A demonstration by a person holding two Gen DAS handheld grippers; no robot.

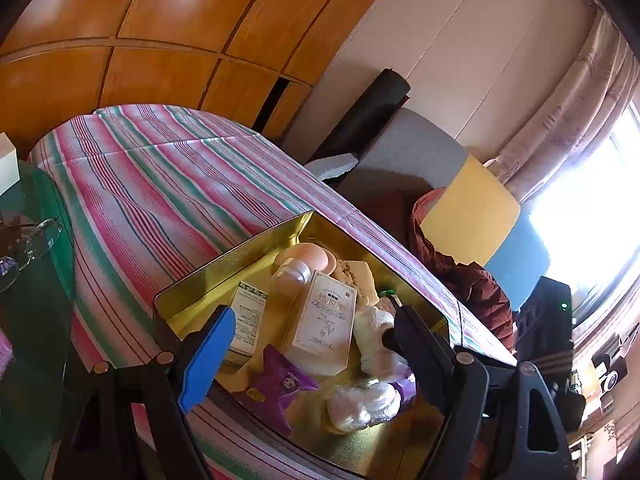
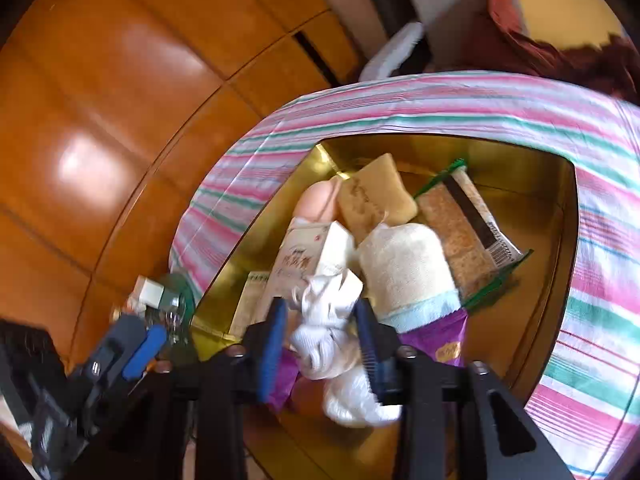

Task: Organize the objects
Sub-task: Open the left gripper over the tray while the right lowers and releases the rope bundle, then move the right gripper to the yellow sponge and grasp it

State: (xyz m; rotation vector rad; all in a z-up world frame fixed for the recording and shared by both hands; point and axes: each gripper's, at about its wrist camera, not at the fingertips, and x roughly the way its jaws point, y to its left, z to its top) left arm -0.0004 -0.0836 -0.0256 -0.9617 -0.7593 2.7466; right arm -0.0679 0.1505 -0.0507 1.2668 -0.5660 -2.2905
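One gold tin sits on the striped bed, and holds two cartons, one purple packet, one rolled towel, one yellow sponge, one cracker pack, one peach-coloured piece, one small jar and one white bag.

The right gripper reaches into the tin's near end. Its blue-padded fingers stand either side of the white bag, close on it, though blur hides whether they truly pinch it. The towel lies just right of the right-hand finger; the tall carton stands just ahead of the left one.

The left gripper hovers over the tin with fingers spread wide and nothing between them but the tin's contents below. The small carton lies just inside its blue finger; the tall carton sits midway.

The tin's far right corner shows bare gold floor. The tin lies near the bed's edge; a glass desk with one pair of spectacles stands left of the fingers.
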